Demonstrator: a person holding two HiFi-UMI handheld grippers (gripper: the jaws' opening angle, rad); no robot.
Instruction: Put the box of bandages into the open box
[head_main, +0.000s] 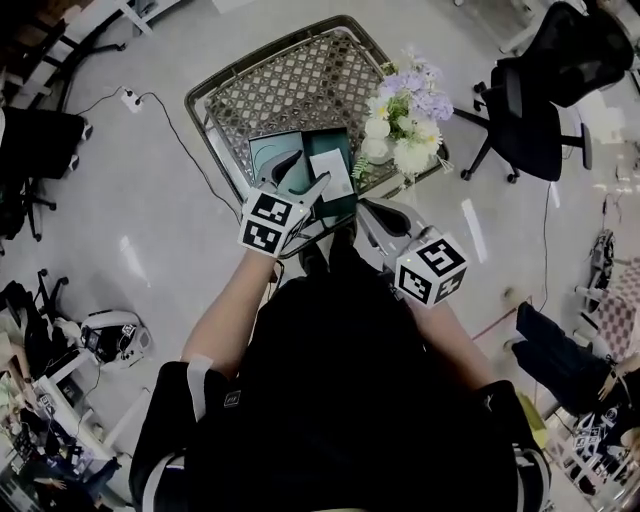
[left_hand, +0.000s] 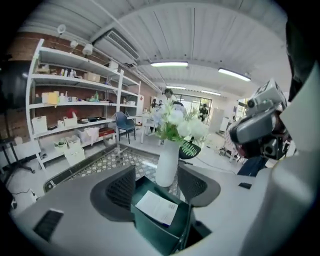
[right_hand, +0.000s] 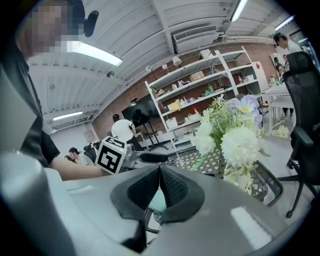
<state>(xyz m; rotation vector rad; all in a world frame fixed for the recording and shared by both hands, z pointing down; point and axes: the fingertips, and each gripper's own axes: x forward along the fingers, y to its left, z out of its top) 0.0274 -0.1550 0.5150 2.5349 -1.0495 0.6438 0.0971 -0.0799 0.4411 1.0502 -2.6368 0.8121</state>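
Looking down through the head view, I have my left gripper (head_main: 303, 178) hanging over the open box (head_main: 268, 150), a dark green one sitting at the near edge of the lattice-topped table (head_main: 300, 85). The box of bandages (head_main: 332, 172), flat and white, lies inside it toward its right side.

In the left gripper view the jaws stand wide apart with nothing pinched. The open box's near wall and the white packet show in the gap between them. The pads sit close to the box's sides, and I cannot tell whether they touch it.

My right gripper (right_hand: 160, 185) is to the right of the open box, just off the table's near edge. Its jaws are pressed together and it holds nothing.

A white vase of pale flowers (head_main: 405, 110) stands on the table just right of the box, beyond it from the left gripper. A black office chair (head_main: 545, 90) is on the floor at far right, well apart from the table.
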